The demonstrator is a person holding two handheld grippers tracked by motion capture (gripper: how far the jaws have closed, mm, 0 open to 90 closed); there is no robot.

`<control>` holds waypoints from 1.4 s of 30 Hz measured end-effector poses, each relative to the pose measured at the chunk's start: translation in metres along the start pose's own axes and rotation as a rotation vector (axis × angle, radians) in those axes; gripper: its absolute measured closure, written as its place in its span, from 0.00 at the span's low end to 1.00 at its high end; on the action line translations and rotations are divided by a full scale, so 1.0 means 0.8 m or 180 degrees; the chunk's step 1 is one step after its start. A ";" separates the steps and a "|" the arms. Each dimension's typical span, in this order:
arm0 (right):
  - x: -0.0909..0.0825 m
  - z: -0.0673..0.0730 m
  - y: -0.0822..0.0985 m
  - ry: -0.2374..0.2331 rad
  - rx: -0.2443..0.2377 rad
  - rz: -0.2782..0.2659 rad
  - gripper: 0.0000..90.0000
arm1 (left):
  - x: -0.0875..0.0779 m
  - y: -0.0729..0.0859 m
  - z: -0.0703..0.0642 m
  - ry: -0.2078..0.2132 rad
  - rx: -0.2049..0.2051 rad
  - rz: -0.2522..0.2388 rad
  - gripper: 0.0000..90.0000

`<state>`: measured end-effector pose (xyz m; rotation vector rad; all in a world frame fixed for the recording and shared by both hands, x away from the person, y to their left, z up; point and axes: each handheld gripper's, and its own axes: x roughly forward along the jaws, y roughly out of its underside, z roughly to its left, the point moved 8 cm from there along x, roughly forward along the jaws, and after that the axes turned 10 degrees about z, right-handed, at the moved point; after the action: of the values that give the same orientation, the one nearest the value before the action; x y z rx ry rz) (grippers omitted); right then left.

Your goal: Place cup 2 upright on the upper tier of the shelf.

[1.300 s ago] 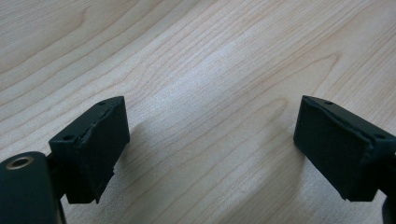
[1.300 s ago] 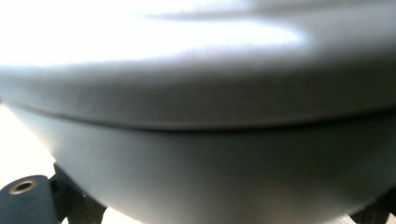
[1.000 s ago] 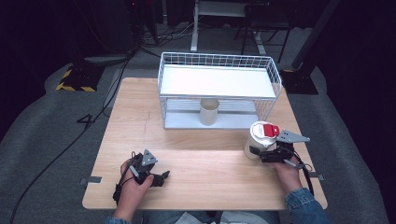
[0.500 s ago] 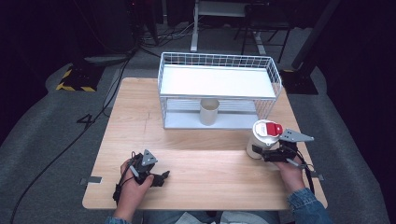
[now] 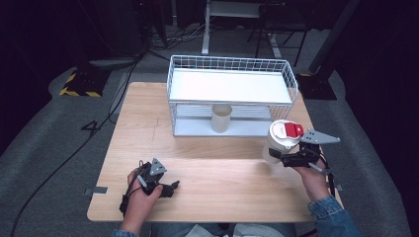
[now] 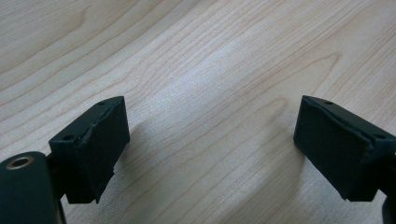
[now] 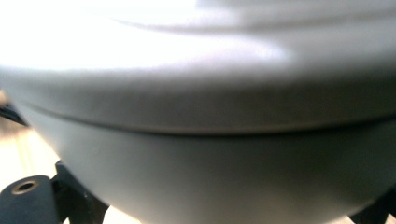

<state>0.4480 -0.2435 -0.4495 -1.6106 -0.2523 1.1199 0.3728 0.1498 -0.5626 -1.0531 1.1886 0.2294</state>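
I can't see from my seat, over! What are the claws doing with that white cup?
Right claw shut on white cup with red-tabbed lid, held above table. Left claw open, empty, low over table. Wire basket ahead, a second cup under its shelf.

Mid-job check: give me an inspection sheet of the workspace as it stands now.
Surface: wooden table, bare wood around the things.
Job's things: white cup with red-tabbed lid, held above the table; open beige cup on the lower shelf of the white wire rack.
Clutter: nothing seen.
Grippers: right tool shut on the lidded cup; left tool open, empty, low over the table.
Cables: black cords on the floor at left.
Surroundings: dark room, grey floor, yellow-black striped block.
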 end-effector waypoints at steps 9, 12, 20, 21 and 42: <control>-0.015 0.006 -0.042 -0.0007 -0.0096 -0.0049 0.11 | 0.000 0.000 0.000 0.0002 0.0003 0.0001 0.12; -0.020 0.008 -0.058 -0.0012 -0.0139 -0.0069 0.11 | 0.000 0.000 0.000 0.0002 0.0002 0.0000 0.12; -0.031 0.011 -0.101 -0.0056 -0.0179 -0.0111 0.11 | 0.000 0.000 0.000 0.0003 -0.0001 0.0000 0.12; -0.032 0.011 -0.108 -0.0062 -0.0177 -0.0120 0.11 | 0.000 0.000 0.000 0.0002 0.0000 -0.0001 0.12; -0.026 -0.001 -0.217 -0.0052 -0.0140 -0.0182 0.11 | 0.000 0.000 0.000 0.0000 -0.0010 0.0003 0.12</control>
<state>0.5026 -0.1931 -0.2910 -1.6239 -0.3337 1.0908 0.3728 0.1499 -0.5627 -1.0555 1.1891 0.2320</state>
